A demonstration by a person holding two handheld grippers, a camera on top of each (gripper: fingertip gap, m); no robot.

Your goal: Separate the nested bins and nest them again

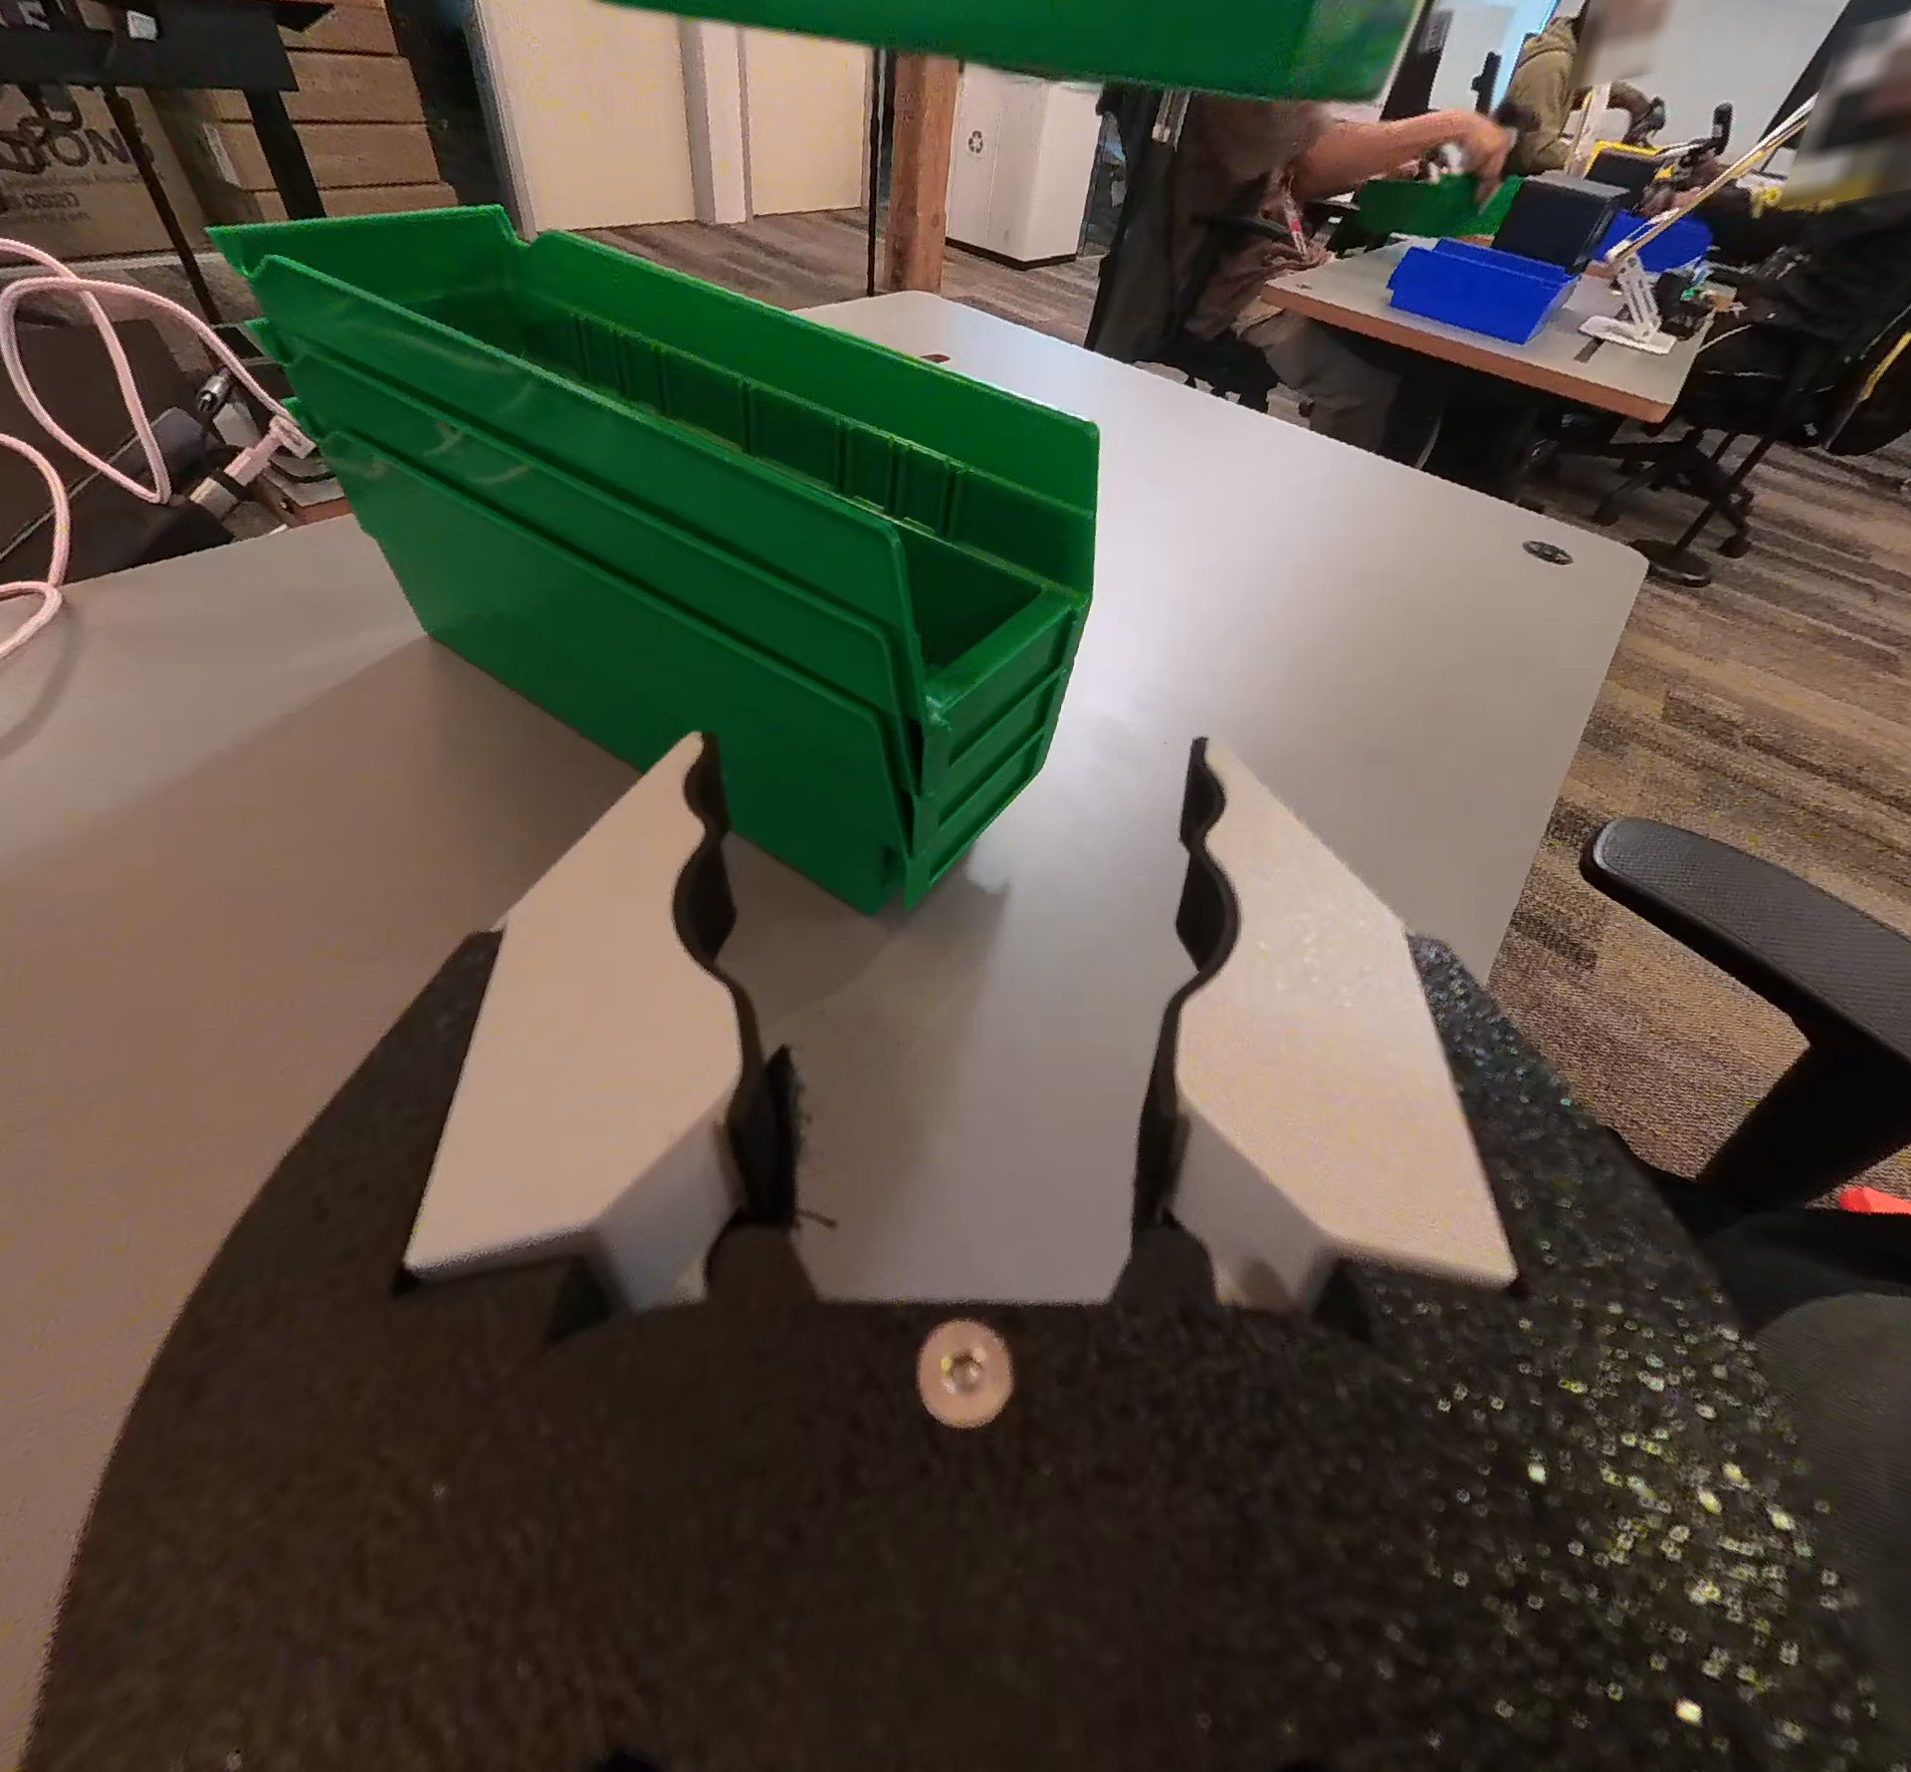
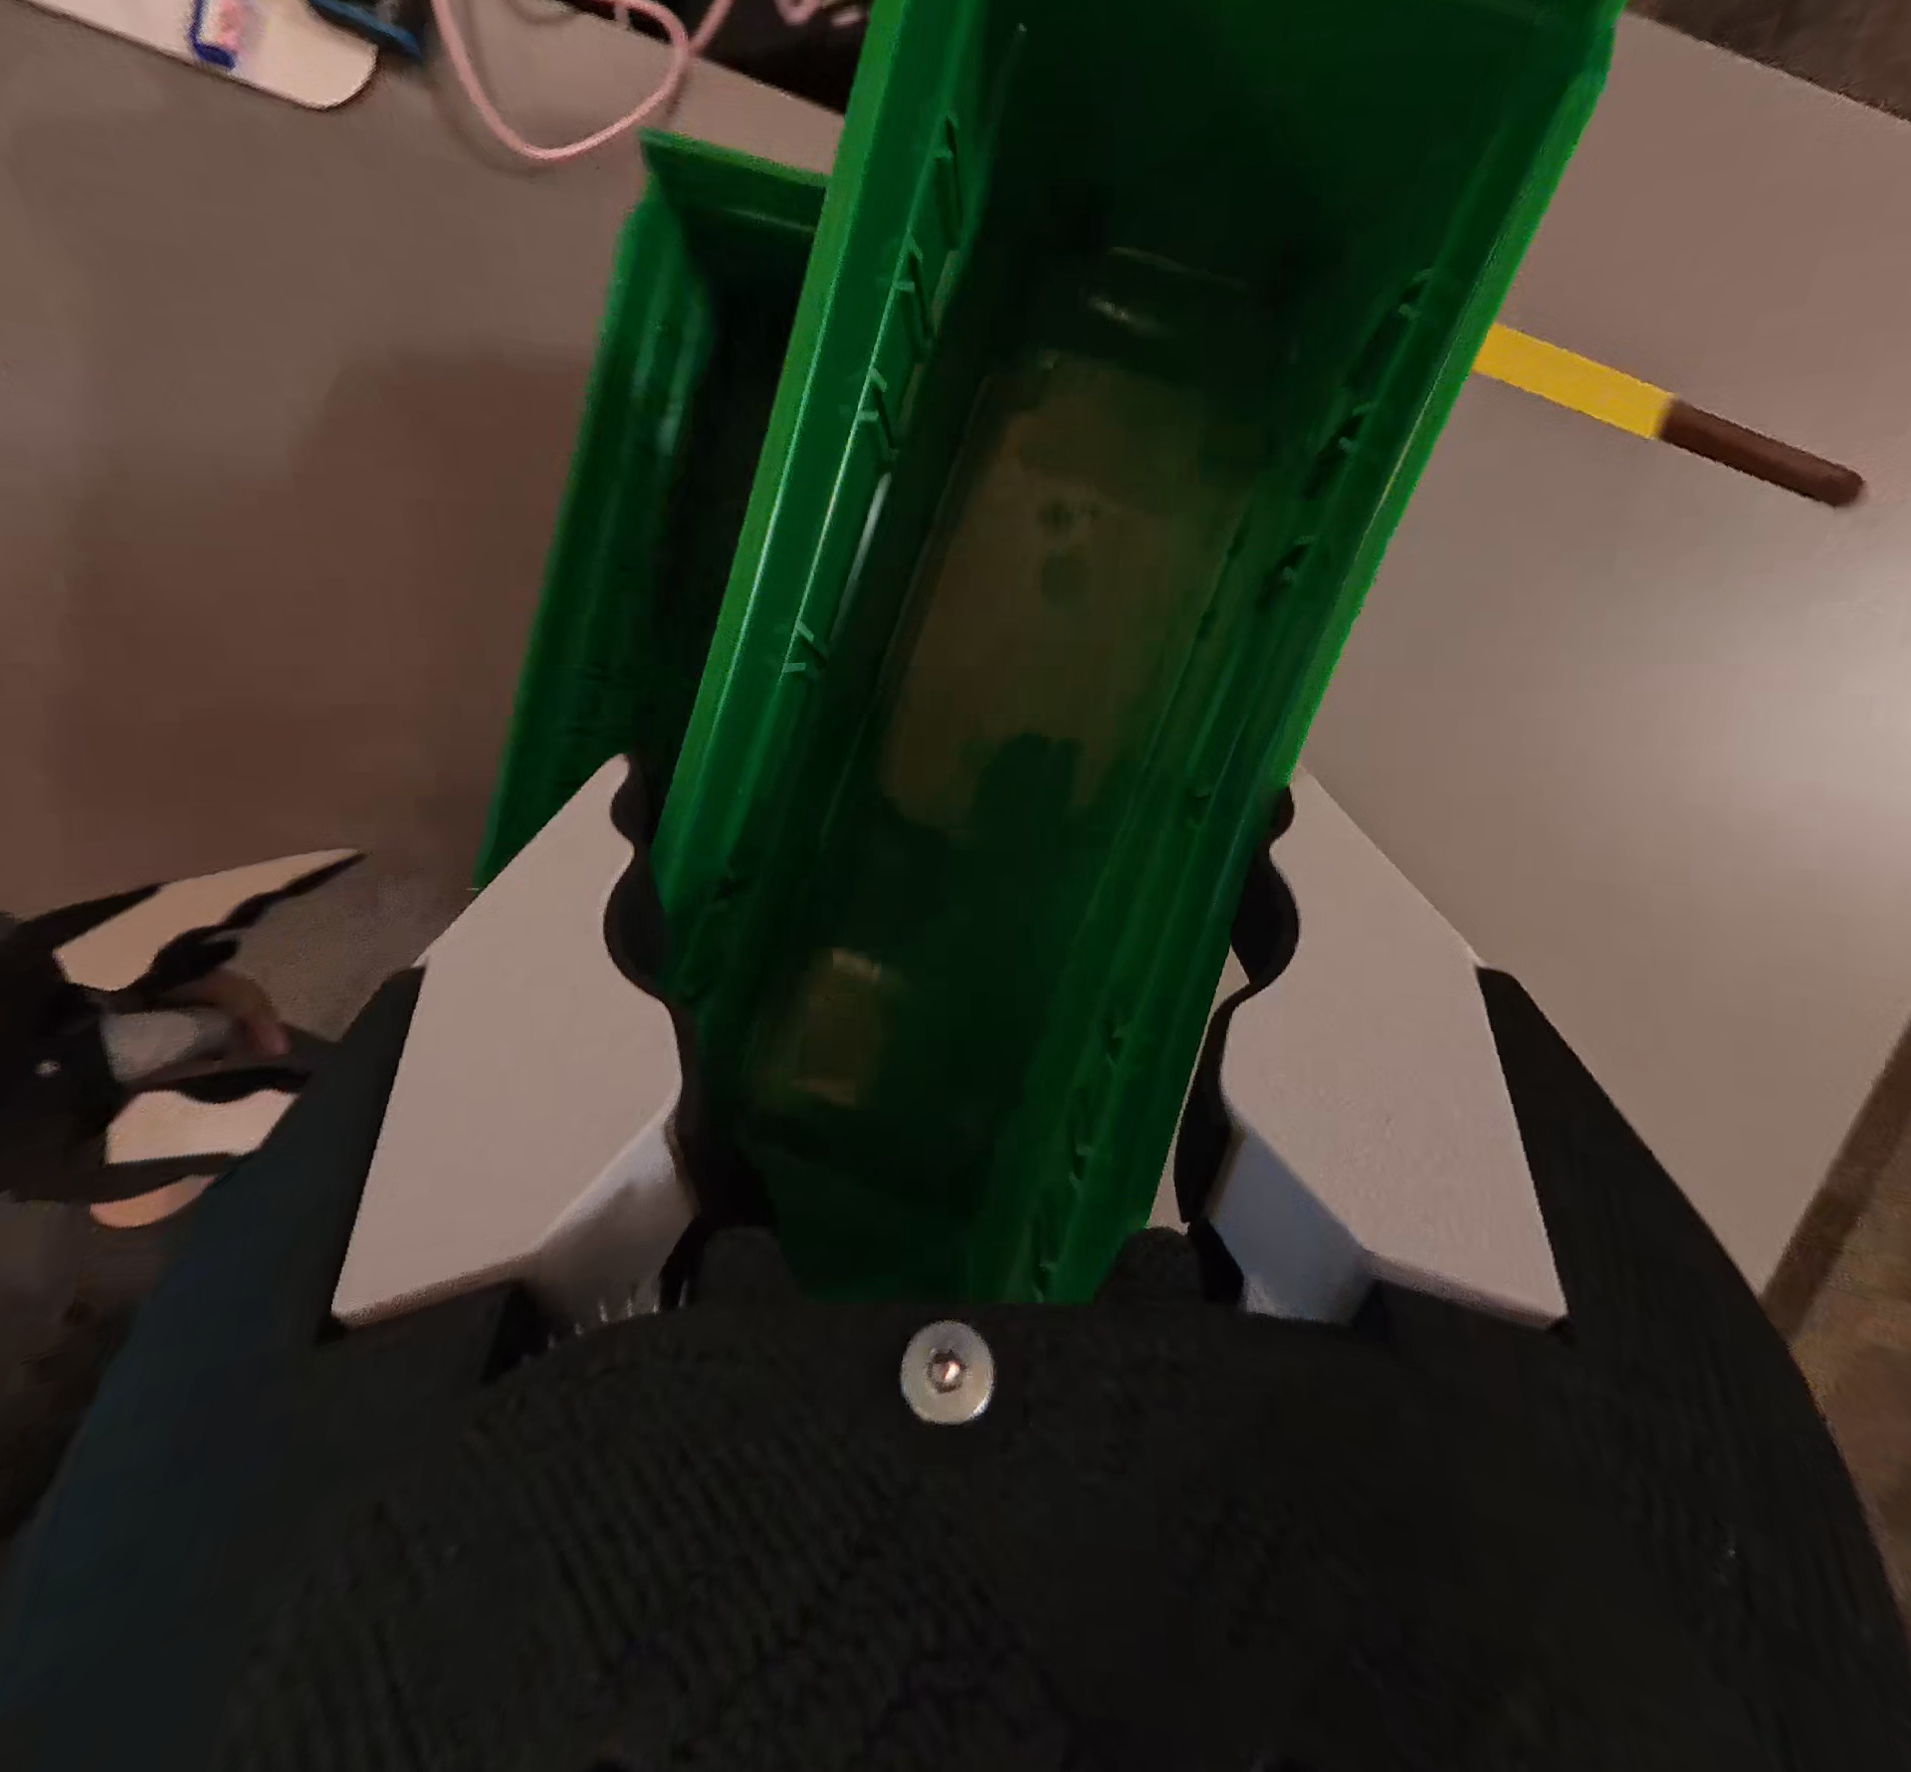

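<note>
Right gripper (image 2: 957,895) is clamped across the width of a single green bin (image 2: 1117,502), one finger pressed to each long outer wall, and the bin reaches away from the camera toward twelve o'clock with its open inside facing the lens. That lifted bin is up in the air, clear of the grey table (image 2: 259,502); in the left wrist view its underside fills the twelve o'clock edge of the frame, above everything else. Left gripper (image 1: 946,771) hangs over the table with its fingers spread wide and nothing between them, the left fingertip just beside the near corner of the nested stack (image 1: 662,523) at about eleven o'clock. The stack looks like three green bins set one inside another, though the exact count is hard to read from the layered rims; it stands upright on the table. From the right wrist view, part of this stack shows at ten o'clock behind the lifted bin, and the left gripper appears blurred at eight o'clock. A yellow and brown stick (image 2: 1655,430) lies on the table at two o'clock in that view, and pink cables (image 2: 579,47) loop off the table's far edge at eleven o'clock.
</note>
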